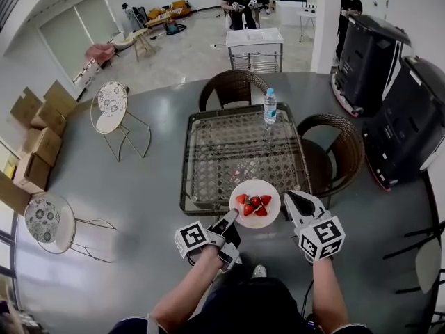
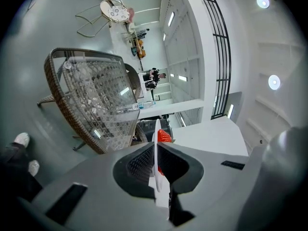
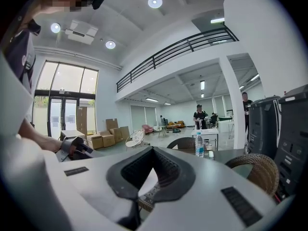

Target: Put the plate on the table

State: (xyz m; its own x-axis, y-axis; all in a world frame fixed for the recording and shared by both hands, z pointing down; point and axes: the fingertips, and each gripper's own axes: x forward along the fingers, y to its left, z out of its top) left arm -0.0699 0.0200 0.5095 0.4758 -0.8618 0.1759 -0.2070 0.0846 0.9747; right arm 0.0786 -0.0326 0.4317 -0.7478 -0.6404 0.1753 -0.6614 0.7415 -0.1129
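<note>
A white plate (image 1: 255, 193) carrying several red strawberries (image 1: 254, 204) hovers over the near edge of the glass-topped wicker table (image 1: 208, 158). My left gripper (image 1: 231, 220) is shut on the plate's left rim. In the left gripper view the plate (image 2: 155, 143) stands edge-on between the pads (image 2: 139, 165), with a strawberry (image 2: 164, 136) beside it. My right gripper (image 1: 300, 199) is just right of the plate, open and holding nothing. In the right gripper view its jaws (image 3: 150, 174) stand apart.
A water bottle (image 1: 270, 106) stands at the table's far right corner. Wicker chairs sit behind (image 1: 233, 88) and to the right (image 1: 334, 152) of the table. Black machines (image 1: 407, 120) line the right side. People stand far off (image 1: 240, 2).
</note>
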